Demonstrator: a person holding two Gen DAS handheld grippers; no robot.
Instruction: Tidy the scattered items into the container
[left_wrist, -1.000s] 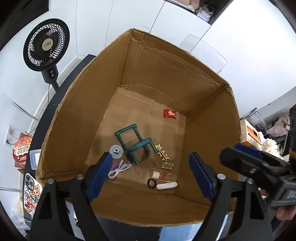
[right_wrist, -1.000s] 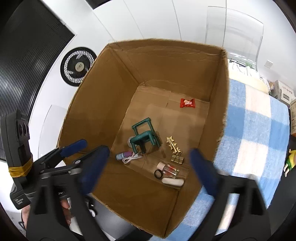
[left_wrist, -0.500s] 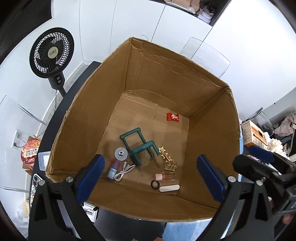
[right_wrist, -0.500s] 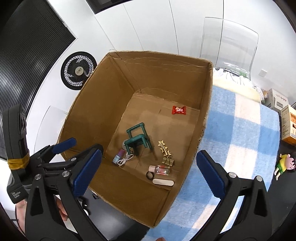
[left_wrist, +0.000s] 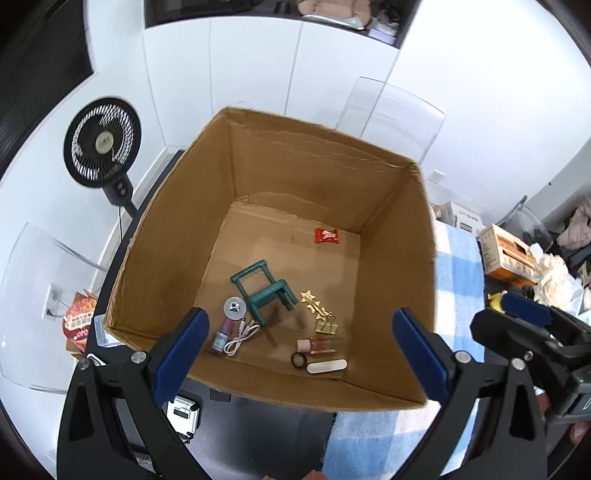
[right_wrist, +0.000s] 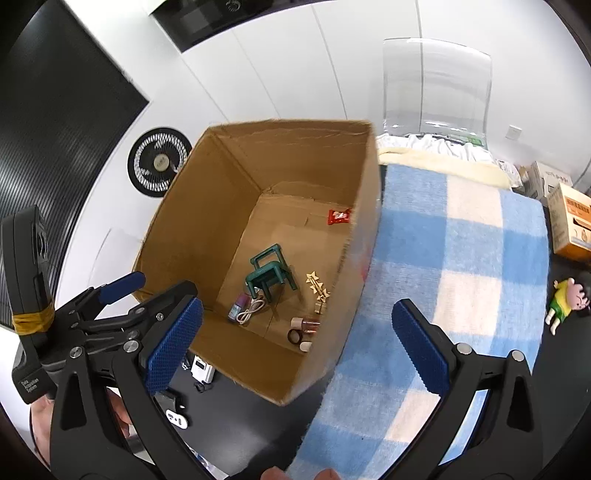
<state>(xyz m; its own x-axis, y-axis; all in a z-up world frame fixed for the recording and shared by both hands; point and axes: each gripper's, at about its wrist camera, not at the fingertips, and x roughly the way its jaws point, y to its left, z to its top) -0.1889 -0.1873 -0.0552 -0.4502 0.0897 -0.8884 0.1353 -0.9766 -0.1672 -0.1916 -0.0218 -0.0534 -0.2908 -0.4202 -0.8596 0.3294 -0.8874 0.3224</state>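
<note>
A brown cardboard box (left_wrist: 177, 236) (right_wrist: 199, 229) holds a green toy chair (left_wrist: 264, 290) (right_wrist: 269, 271), a red snack packet (left_wrist: 326, 235) (right_wrist: 338, 216), gold star clips (left_wrist: 316, 306), a white cable (left_wrist: 240, 336), a small purple bottle (left_wrist: 221, 334), a round metal disc (left_wrist: 235, 306), a clear lip tube (left_wrist: 316, 345) and a white capsule (left_wrist: 327, 366). My left gripper (left_wrist: 299, 350) is open and empty above the box's near rim. My right gripper (right_wrist: 295, 343) is open and empty, above the box's near right corner.
A blue and white checked blanket (right_wrist: 443, 258) covers the table right of the box. A cartoon figure toy (right_wrist: 565, 302) lies at the far right. A black fan (left_wrist: 101, 144) stands at the left. Orange cartons (left_wrist: 508, 254) and a clear chair (right_wrist: 436, 85) sit behind.
Both grippers have risen and pulled back from the box, staying open. The right gripper has also shifted right, over the blanket edge. The items in the box have not moved.
</note>
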